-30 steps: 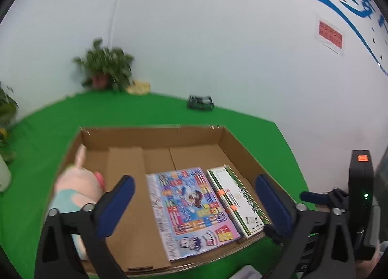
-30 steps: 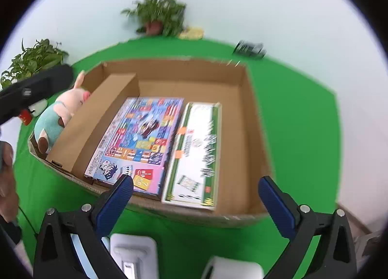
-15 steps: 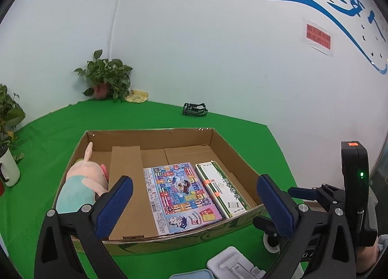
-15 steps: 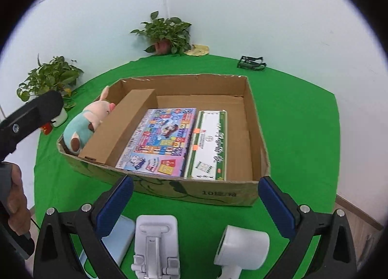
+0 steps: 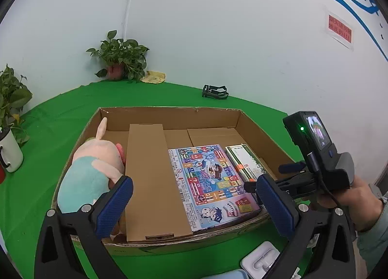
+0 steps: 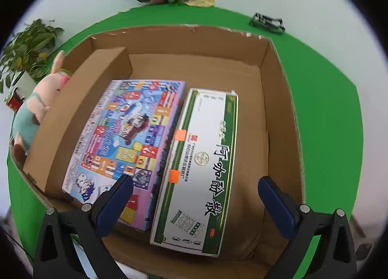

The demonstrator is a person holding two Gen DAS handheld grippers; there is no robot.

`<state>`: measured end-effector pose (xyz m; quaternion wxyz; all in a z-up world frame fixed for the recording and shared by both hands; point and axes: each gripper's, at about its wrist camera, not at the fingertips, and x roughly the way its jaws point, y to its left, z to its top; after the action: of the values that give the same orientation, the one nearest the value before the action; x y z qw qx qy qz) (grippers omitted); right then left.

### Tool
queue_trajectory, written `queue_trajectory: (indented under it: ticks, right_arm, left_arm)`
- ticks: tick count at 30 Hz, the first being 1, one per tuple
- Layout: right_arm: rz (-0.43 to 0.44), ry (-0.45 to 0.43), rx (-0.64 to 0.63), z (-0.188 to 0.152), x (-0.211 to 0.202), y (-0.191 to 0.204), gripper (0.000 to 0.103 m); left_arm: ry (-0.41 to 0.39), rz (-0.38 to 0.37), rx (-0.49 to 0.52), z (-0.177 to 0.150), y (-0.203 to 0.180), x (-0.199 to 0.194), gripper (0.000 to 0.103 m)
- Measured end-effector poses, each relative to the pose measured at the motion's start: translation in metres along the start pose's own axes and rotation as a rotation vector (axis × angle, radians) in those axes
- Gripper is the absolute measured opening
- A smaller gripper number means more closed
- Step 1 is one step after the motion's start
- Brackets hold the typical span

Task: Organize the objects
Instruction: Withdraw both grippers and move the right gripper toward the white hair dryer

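Hovering with jaws spread wide and empty, the right gripper (image 6: 195, 202) hangs over the near end of the green-and-white box (image 6: 201, 170), which lies flat in the cardboard box (image 6: 278, 90) directly ahead of the jaws. Touching its left side is the colourful game box (image 6: 123, 138), then a cardboard divider (image 6: 72, 114) and a plush pig (image 6: 36, 109). The left gripper (image 5: 194, 204), jaws equally wide and empty, hangs at the box's near wall above the green worktop (image 5: 60, 114).
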<state>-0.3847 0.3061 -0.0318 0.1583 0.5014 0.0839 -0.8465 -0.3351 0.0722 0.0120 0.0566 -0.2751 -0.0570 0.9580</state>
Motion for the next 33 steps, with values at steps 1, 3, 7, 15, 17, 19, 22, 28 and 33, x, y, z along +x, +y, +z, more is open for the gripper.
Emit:
queue_trajectory:
  ticks: [1,3,7,15,17,19,22,28,33]
  right_arm:
    - [0.019,0.012,0.007,-0.001,0.003,0.0,0.102]
    - [0.044,0.022,-0.008,-0.005,0.006,0.004,0.103]
    - [0.099,0.022,-0.042,-0.013,0.003,0.016,0.102]
    - [0.097,-0.046,-0.032,-0.022,-0.014,0.019,0.102]
    - [0.087,-0.086,-0.029,-0.023,-0.026,0.017,0.102]
    - [0.045,-0.143,-0.036,-0.033,-0.046,0.014,0.102]
    - [0.012,-0.215,-0.03,-0.054,-0.077,0.008,0.102]
    - [0.024,-0.293,0.044,-0.103,-0.114,-0.009,0.102]
    - [0.001,-0.244,0.099,-0.153,-0.106,-0.016,0.102]
  left_arm:
    - [0.004,-0.005,-0.006,-0.001,0.002,0.001,0.103]
    - [0.014,-0.014,-0.009,-0.003,0.005,0.006,0.103]
    - [0.027,-0.023,-0.017,-0.006,0.008,0.011,0.103]
    - [0.014,-0.015,-0.008,-0.006,0.006,0.005,0.103]
    - [0.001,0.001,-0.006,-0.005,0.005,0.0,0.103]
    - [-0.015,0.02,-0.004,-0.006,0.004,-0.006,0.103]
    - [-0.041,0.052,0.001,-0.009,-0.003,-0.016,0.103]
    - [-0.034,0.04,0.036,-0.024,-0.023,-0.032,0.103]
    - [0.009,-0.008,0.014,-0.039,-0.037,-0.037,0.103]
